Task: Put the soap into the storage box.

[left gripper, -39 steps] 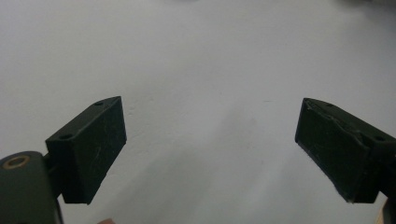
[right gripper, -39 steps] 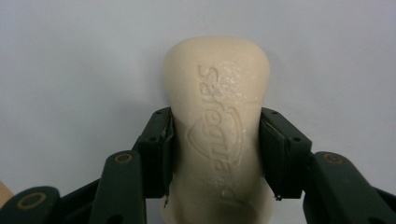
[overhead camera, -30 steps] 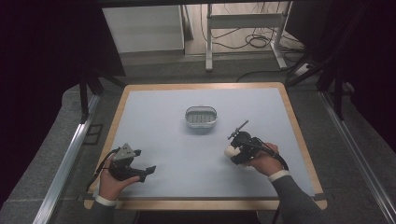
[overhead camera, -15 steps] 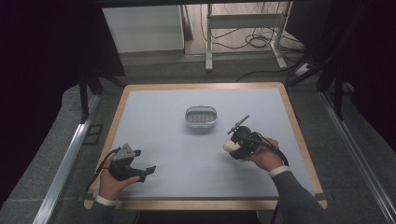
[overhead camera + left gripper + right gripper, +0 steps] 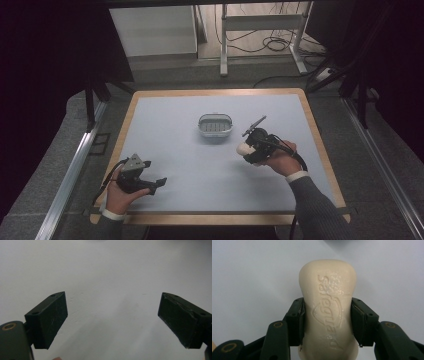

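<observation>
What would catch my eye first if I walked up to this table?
Probably the cream bar of soap with a brand name pressed into it, clamped in the right claw above the right side of the pale table. Next, the small grey soap dish near the middle, just beyond it. The left claw sits wide open at the near left corner, holding nothing.

Tabletop (image 5: 200, 165) mostly bare; wide free lane between left claw (image 5: 159, 182) and right claw (image 5: 243, 148). Only obstacle on the mat: small grey dish (image 5: 216, 126) at centre-back, just beside the right claw's soap bar (image 5: 245, 148). Left half, front strip and back corners open.
</observation>
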A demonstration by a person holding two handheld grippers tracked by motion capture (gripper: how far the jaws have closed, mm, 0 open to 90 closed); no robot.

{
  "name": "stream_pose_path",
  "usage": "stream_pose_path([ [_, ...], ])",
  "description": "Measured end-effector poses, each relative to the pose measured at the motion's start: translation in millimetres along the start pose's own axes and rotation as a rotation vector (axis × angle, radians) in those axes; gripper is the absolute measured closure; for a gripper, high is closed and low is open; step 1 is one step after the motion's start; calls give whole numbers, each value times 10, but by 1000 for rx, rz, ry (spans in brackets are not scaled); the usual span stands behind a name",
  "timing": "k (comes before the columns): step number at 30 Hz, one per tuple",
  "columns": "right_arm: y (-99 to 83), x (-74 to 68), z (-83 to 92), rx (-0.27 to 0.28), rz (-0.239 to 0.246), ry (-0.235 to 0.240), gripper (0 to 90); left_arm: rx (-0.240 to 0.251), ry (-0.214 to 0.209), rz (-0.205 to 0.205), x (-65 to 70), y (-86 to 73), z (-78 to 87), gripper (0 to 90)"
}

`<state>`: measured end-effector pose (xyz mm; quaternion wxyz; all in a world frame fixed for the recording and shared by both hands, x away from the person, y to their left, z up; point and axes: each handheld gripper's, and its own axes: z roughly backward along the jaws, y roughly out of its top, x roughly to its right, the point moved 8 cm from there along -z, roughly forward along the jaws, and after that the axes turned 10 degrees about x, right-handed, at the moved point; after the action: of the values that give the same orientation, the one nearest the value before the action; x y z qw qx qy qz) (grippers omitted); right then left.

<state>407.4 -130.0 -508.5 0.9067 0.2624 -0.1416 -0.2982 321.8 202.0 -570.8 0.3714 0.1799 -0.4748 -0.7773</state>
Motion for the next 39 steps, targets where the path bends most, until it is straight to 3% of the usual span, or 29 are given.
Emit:
stream_pose_path([
  [12, 208, 53, -7, 45, -3, 20, 490, 4, -1, 4, 8, 1, -7, 95],
  [39, 587, 141, -101, 74, 26, 38, 490, -3, -2, 2, 9, -6, -12, 94],
])
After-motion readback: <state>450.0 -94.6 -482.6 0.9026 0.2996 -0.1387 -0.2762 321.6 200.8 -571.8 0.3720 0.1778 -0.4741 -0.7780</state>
